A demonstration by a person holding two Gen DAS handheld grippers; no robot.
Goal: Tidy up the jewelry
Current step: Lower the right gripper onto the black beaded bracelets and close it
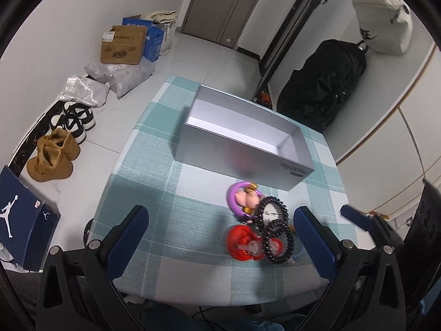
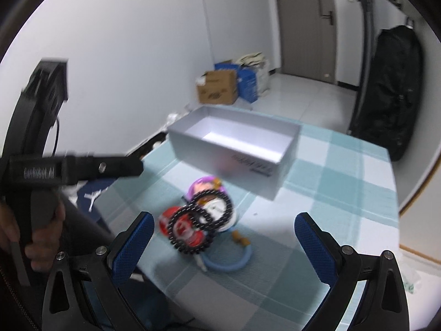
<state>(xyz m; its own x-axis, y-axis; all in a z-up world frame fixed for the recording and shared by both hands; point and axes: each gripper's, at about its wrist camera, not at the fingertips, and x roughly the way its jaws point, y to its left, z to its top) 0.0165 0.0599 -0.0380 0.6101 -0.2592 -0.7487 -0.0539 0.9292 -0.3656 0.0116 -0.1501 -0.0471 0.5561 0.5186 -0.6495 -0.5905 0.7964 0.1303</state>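
Hovering above the checked bench (image 1: 154, 182), both tools hung wide apart and empty: the left tool (image 1: 220, 237) over the near edge, the right tool (image 2: 223, 245) likewise, with the pile between and beyond its fingers. The jewelry lay in one small heap on the cloth, at about 6 o'clock from the open grey box (image 1: 242, 138) and just short of its near wall: a black beaded bracelet (image 1: 273, 229) draped over a red piece (image 1: 239, 242), a purple ring-shaped piece (image 1: 239, 201) behind, and a pale blue ring (image 2: 226, 259) nearest. The box looked empty, so sorting seemed barely begun. The next move would likely call for lowering one tool onto the topmost bracelet, pinching only that loop.
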